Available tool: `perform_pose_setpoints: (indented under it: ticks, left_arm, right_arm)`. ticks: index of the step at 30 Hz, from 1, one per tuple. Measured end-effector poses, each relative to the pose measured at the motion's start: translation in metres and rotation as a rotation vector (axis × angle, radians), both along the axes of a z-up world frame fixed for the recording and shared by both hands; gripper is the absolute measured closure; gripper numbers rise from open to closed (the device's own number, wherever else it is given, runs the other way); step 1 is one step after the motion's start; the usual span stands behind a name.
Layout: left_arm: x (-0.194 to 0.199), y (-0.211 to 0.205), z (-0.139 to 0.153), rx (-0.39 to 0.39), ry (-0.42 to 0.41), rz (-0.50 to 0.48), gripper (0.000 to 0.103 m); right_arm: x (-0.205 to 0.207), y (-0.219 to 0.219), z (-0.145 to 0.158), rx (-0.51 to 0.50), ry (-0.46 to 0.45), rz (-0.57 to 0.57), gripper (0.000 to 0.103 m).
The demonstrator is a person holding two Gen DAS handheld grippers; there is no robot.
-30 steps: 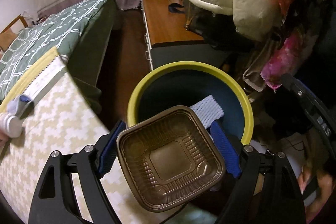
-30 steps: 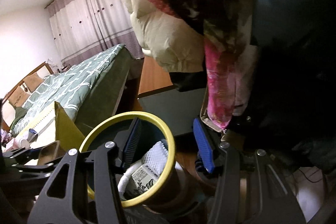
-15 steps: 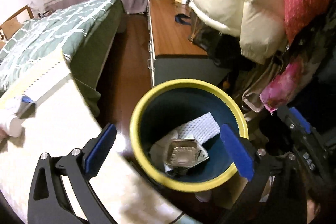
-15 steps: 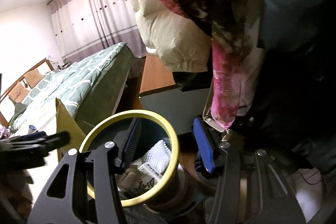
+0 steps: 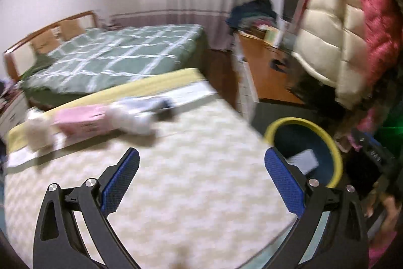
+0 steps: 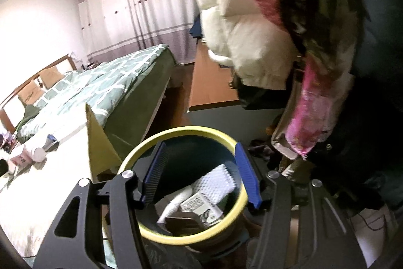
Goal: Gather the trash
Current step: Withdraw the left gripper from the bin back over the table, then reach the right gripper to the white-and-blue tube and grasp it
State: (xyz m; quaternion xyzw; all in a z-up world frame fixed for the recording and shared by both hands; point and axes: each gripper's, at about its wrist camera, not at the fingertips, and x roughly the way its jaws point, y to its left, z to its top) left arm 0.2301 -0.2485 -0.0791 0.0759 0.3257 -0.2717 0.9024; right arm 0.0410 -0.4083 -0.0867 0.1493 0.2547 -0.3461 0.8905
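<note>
The left gripper (image 5: 201,178) hangs over the patterned desk (image 5: 191,193) with its jaws wide apart and nothing between them. The right gripper (image 6: 201,178) is poised above the bin (image 6: 141,150), a dark tub with a yellow rim standing just beside the desk's corner; its jaws are also apart and empty. Inside the bin lie a white ribbed sheet (image 6: 216,183), a printed carton (image 6: 201,206) and a brown tray (image 6: 183,221), so some trash is already collected. What is left sits near the far edge of the desk: a pink box (image 5: 83,121), a white bottle (image 5: 136,117) lying just beside it and a pale lump (image 5: 37,135) at the left end. The likeliest trouble is in reaching for these: they lie close together, so wide jaws could nudge the bottle, which would probably roll, or push the box over the far edge toward the bed (image 5: 113,59). The left view is heavily smeared, so labels and exact contacts among the three items cannot be read, and the lump cannot be identified. Hanging coats (image 6: 252,47) crowd the space above the bin and could snag an arm; the floor beneath them is lost in shadow.
</note>
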Motion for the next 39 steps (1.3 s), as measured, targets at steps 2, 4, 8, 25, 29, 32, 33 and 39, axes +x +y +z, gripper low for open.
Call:
perform_pose_setpoints:
  ticks: [2, 4, 8, 25, 29, 32, 33, 39]
  left_arm:
    - [0.004, 0.036, -0.002, 0.003, -0.025, 0.068, 0.005]
    - [0.007, 0.060, -0.005, 0.007, -0.039, 0.115, 0.005]
    - [0.020, 0.119, -0.014, 0.009, -0.043, 0.234, 0.005]
    - [0.037, 0.219, -0.041, -0.026, -0.047, 0.452, 0.005]
    - [0.035, 0.220, -0.040, -0.050, -0.042, 0.459, 0.005]
    - [0.035, 0.223, -0.038, -0.067, -0.042, 0.475, 0.005]
    - [0.035, 0.225, -0.039, -0.072, -0.041, 0.479, 0.005]
    - [0.035, 0.225, -0.040, -0.082, -0.032, 0.477, 0.005]
  right_arm:
    - [0.008, 0.010, 0.002, -0.014, 0.010, 0.020, 0.049]
    - [0.014, 0.019, 0.003, -0.022, 0.017, 0.037, 0.049]
    - [0.032, 0.040, 0.005, -0.037, 0.038, 0.083, 0.049]
    - [0.133, 0.133, 0.007, 0.001, 0.098, 0.390, 0.049]
    - [0.168, 0.163, 0.006, 0.021, 0.119, 0.496, 0.049]
    - [0.190, 0.177, 0.006, 0.009, 0.125, 0.532, 0.049]
    - [0.196, 0.179, 0.007, 0.004, 0.127, 0.535, 0.049]
    - [0.254, 0.176, 0.001, 0.034, 0.169, 0.558, 0.049]
